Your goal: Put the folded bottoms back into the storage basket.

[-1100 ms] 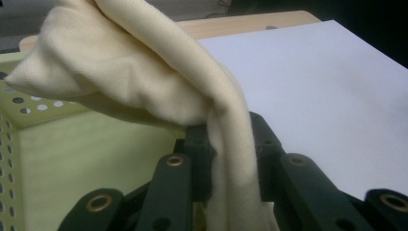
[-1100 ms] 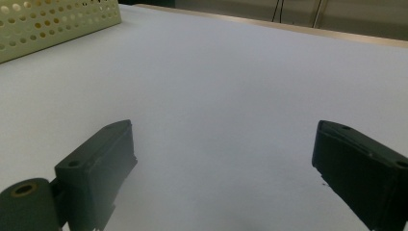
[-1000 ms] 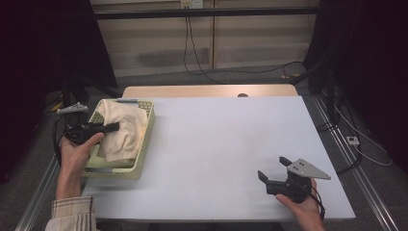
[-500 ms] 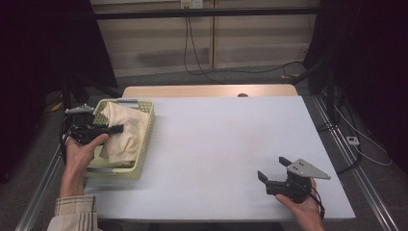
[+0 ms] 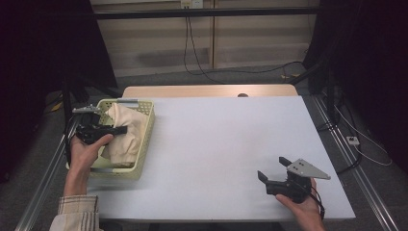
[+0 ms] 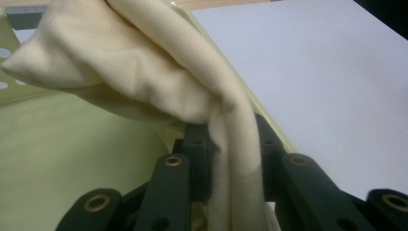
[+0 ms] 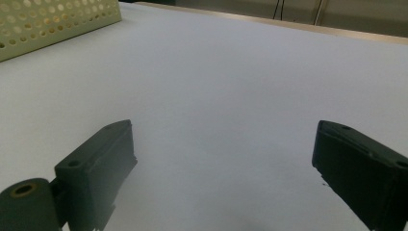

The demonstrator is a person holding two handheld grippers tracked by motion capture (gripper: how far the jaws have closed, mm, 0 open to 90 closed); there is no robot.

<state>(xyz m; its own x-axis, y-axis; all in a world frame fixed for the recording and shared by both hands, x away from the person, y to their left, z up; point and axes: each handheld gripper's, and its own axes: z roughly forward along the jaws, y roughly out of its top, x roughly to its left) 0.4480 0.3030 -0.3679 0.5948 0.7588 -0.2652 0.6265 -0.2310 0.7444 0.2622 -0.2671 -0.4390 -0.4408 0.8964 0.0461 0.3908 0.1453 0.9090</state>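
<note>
A cream cloth lies bunched in a pale yellow-green perforated basket at the table's left edge. My left gripper reaches over the basket from the left and is shut on a fold of that cloth. In the left gripper view the cloth is pinched between the black jaws and drapes up and over them, lifted above the basket floor. My right gripper rests low at the table's front right, held in a hand, open with nothing between its fingers.
The white table top stretches wide between the basket and the right gripper. A corner of the basket shows far off in the right gripper view. Cables and dark stands sit on the floor behind and to the right.
The left hand and gripper have shifted slightly left and up with the cloth, raising its fold in the basket. The right gripper has stayed where it was.
</note>
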